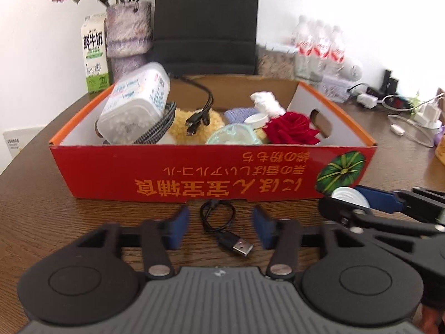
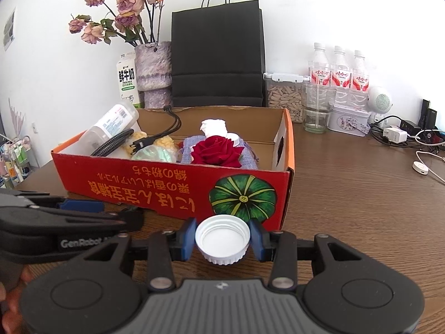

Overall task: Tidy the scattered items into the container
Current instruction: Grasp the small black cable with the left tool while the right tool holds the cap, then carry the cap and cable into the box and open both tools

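A red cardboard box (image 1: 194,172) stands on the brown wooden table, holding a cotton-swab tub (image 1: 136,103), a red rose (image 1: 292,130), a black multi-head cable (image 1: 200,111) and other small items. In front of it a short black USB cable (image 1: 222,235) lies on the table between the fingers of my left gripper (image 1: 221,226), which is open, its blue pads clear of the cable. My right gripper (image 2: 222,239) is shut on a white screw cap (image 2: 222,236), held mouth-up just before the box's front wall (image 2: 155,186). The left wrist view shows that cap (image 1: 349,196) at the right.
Behind the box stand a vase of dried roses (image 2: 153,72), a milk carton (image 2: 128,80) and a black paper bag (image 2: 217,55). To the right are a seed container (image 2: 283,97), a glass (image 2: 317,108), water bottles (image 2: 339,75), a tin (image 2: 347,122) and chargers with cables (image 2: 403,136).
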Action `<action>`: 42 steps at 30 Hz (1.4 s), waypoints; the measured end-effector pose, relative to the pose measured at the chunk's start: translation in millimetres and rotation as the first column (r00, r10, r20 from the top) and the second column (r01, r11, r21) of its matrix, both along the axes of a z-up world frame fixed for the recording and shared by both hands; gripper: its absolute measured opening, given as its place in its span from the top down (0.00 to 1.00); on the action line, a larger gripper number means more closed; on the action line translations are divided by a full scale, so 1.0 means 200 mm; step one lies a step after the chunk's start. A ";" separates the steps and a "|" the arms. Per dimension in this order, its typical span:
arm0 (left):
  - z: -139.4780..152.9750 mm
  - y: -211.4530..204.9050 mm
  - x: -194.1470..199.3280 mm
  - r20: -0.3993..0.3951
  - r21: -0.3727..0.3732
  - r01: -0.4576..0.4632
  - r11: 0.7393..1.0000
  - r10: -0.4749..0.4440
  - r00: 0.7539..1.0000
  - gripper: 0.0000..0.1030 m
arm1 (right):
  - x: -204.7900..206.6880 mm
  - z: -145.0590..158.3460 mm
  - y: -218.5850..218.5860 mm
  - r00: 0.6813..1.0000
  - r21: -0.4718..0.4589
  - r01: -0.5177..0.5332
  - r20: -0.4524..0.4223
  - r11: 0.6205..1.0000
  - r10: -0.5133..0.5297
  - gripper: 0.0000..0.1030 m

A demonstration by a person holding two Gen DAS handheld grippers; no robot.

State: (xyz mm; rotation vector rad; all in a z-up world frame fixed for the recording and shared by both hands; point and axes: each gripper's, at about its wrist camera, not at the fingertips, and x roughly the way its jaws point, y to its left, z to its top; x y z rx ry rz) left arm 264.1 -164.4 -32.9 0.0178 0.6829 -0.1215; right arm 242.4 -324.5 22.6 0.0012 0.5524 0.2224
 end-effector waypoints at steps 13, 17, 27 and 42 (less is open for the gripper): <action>-0.05 -0.01 -0.11 0.033 0.070 0.066 0.995 -0.068 0.997 0.81 | 0.00 0.01 0.00 1.000 -0.003 -0.010 0.007 1.000 0.010 0.62; -0.05 0.01 -0.16 0.039 0.070 0.092 0.993 -0.095 0.995 0.83 | 0.00 0.01 -0.01 1.000 -0.005 -0.012 0.003 1.000 0.012 0.62; -0.02 0.00 -0.21 0.044 0.084 0.151 0.985 -0.155 0.987 0.97 | 0.01 0.00 -0.01 1.000 -0.002 -0.010 -0.004 1.000 0.010 0.62; 0.08 0.09 -0.34 0.129 0.050 0.133 0.990 -0.138 0.982 0.98 | -0.05 0.05 -0.03 0.998 0.028 -0.023 0.062 0.999 0.021 0.62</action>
